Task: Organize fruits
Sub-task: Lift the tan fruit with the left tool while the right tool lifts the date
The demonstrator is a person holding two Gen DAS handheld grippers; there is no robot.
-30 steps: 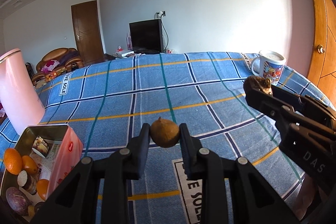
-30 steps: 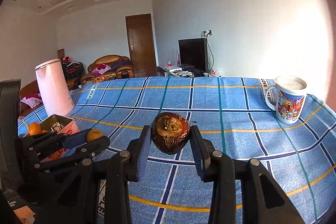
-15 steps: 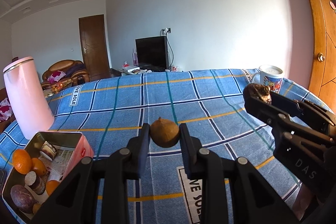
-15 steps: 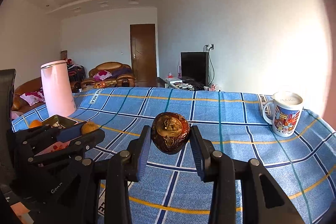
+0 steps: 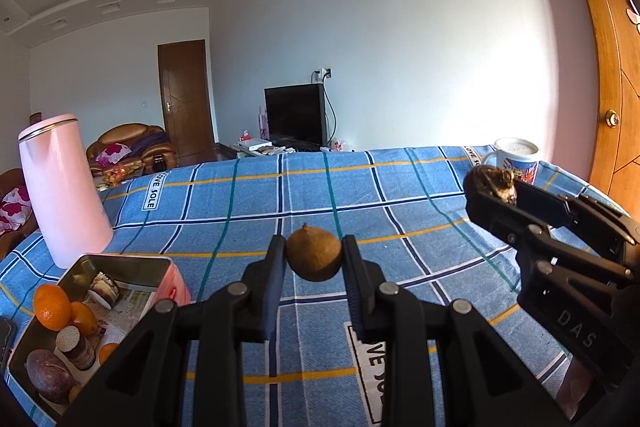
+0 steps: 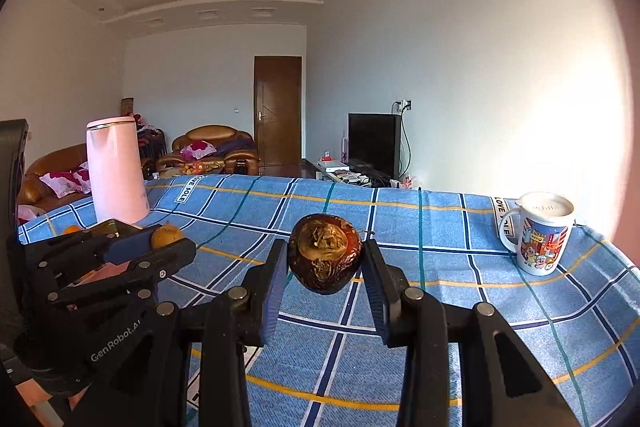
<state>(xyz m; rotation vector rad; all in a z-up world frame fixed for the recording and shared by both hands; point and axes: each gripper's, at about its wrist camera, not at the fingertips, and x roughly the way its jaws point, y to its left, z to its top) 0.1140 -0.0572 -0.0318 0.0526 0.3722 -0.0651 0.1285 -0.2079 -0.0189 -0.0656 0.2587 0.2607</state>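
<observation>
Far to my left the pink kettle (image 5: 64, 191) is standing on the blue plaid cloth (image 5: 360, 195), and just in front of it the open tin (image 5: 160, 269) is sitting with oranges (image 5: 51, 307) and other fruit inside. My left gripper (image 5: 314, 259) is pinching a small round brown fruit (image 5: 314, 257) between its pads, holding it in the air above the cloth, to the right of the tin. Further right, my right gripper (image 6: 325, 259) is clamping a dark, wrinkled fruit (image 6: 325, 257) from both sides, also lifted off the cloth. At the far right edge the illustrated mug (image 6: 538, 233) is standing upright, well apart from both grippers.
</observation>
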